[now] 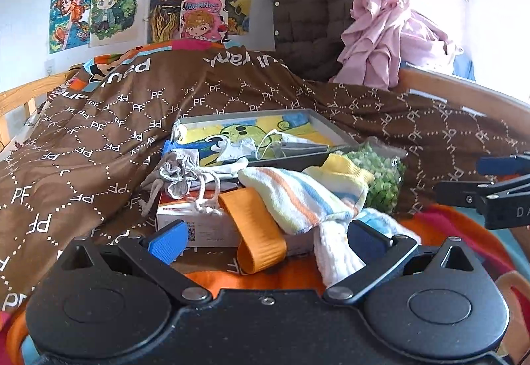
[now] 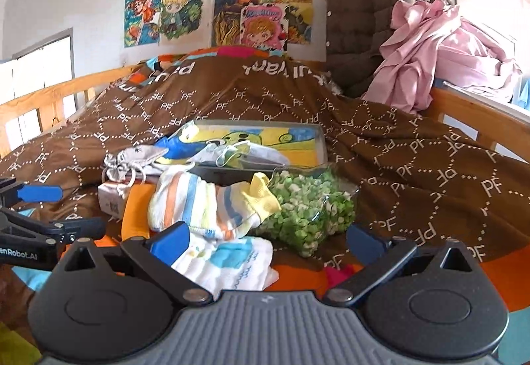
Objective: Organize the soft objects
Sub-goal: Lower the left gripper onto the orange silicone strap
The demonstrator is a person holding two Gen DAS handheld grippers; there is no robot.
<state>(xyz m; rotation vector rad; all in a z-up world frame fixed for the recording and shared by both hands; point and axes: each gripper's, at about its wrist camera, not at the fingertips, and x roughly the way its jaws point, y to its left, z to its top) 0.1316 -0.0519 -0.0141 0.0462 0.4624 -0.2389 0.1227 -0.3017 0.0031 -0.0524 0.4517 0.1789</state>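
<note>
Both hand-held grippers hover near the pile on the bed, jaws spread and empty: left hand-held gripper [image 1: 266,237], right hand-held gripper [image 2: 270,240]. The striped sock [image 2: 198,206] lies draped over a white box [image 1: 198,225] and an orange strap [image 1: 256,225], touching a bag of green pieces [image 2: 308,212]; the grey tray [image 2: 323,139] sits just beyond. Judged best practice: pinch the sock at its bunched middle, lift clear of the strap, then carry it to the tray.
</note>
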